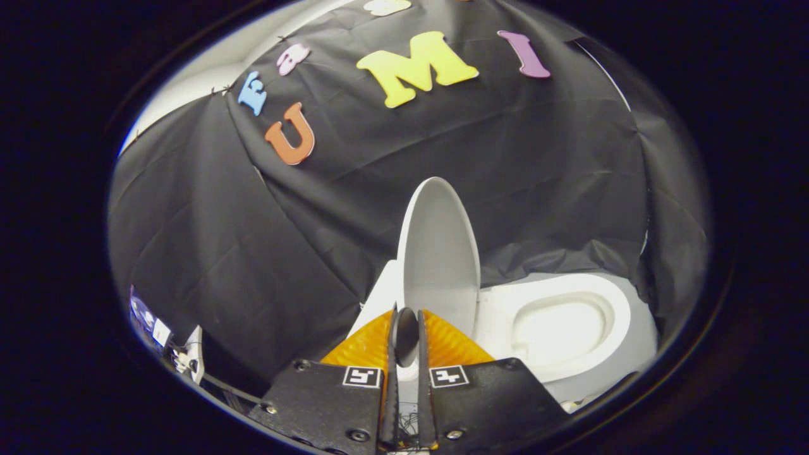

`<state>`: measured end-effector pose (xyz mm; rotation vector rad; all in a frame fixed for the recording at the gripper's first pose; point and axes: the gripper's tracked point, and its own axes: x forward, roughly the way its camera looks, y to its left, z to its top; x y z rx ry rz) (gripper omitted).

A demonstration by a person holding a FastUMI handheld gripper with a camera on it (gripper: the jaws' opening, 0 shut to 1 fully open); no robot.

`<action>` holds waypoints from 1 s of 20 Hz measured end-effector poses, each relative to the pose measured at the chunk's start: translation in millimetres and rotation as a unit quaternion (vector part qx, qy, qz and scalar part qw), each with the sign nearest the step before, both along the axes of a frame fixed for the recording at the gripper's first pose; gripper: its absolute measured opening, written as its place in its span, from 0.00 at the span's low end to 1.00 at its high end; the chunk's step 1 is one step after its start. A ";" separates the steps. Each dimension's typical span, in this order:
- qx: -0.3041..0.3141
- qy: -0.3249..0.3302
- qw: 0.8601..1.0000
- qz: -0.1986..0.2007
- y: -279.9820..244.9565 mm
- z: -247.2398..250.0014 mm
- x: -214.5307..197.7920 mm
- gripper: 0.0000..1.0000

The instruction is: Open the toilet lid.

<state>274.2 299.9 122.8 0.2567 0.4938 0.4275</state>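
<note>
Gripper point(405, 316) fingers nearly closed — only a narrow slot between them, ribbed pads on the inner faces. A dark rounded edge sits in that slot at the tips; it looks like the near rim of the toilet lid point(439, 253), but whether both fingers press on it can't be told. Lid is smooth, oval, glossy plastic, standing upright just ahead of the fingers. To its right, the toilet seat point(610, 297) lies flat — rounded ring around a pale bowl opening. Beyond, wrinkled black cloth point(208, 253) forms the booth wall.
</note>
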 end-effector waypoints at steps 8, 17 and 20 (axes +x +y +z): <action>-0.057 -0.014 0.998 0.016 50.8 -5.5 2.4 0.15; -0.147 -0.034 0.989 -0.001 99.2 -15.5 5.8 0.15; -0.180 -0.042 0.983 -0.010 108.2 -18.3 5.2 0.15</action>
